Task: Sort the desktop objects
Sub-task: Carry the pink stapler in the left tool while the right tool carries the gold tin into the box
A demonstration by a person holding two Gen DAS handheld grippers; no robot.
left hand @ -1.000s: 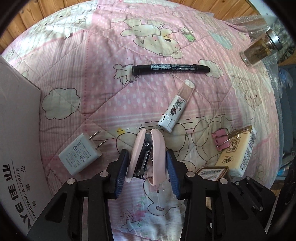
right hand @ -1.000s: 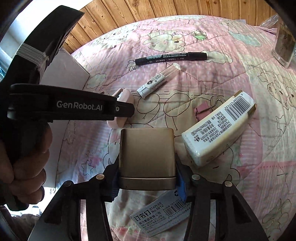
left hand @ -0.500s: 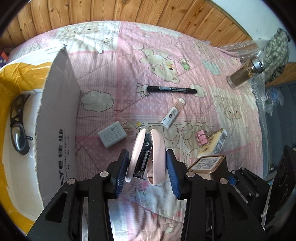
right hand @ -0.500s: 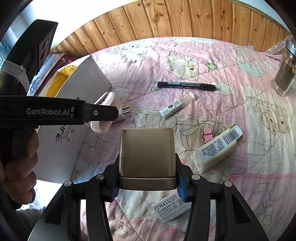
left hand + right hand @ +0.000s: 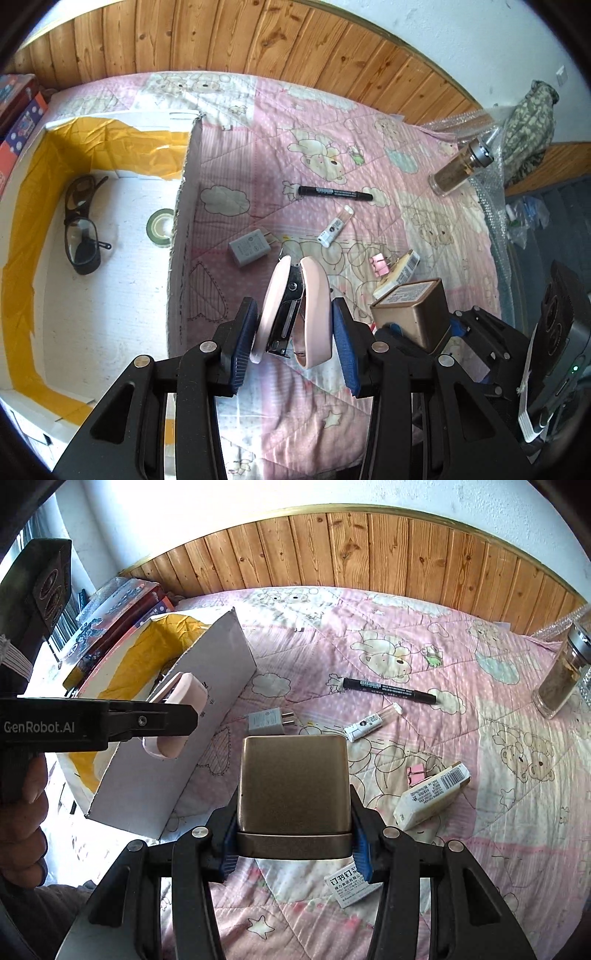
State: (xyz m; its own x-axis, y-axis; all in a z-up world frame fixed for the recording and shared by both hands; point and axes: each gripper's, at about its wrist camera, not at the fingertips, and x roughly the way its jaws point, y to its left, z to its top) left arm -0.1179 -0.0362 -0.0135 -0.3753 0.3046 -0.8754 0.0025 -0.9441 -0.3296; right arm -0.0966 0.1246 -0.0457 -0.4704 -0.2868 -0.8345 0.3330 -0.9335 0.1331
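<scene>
My left gripper is shut on a pink stapler and holds it above the pink quilt, just right of the white cardboard box. In the right wrist view the stapler hangs beside the box wall. My right gripper is shut on a gold metal tin, held above the quilt; the tin also shows in the left wrist view. Black glasses and a tape roll lie in the box.
On the quilt lie a black marker, a grey charger plug, a small white tube, a pink binder clip, a tissue pack and a staples box. A glass jar stands at the right edge.
Both grippers have lifted and drawn back from the quilt with their objects. The box interior has come into view on the left, and the stapler now hangs nearer the box.
</scene>
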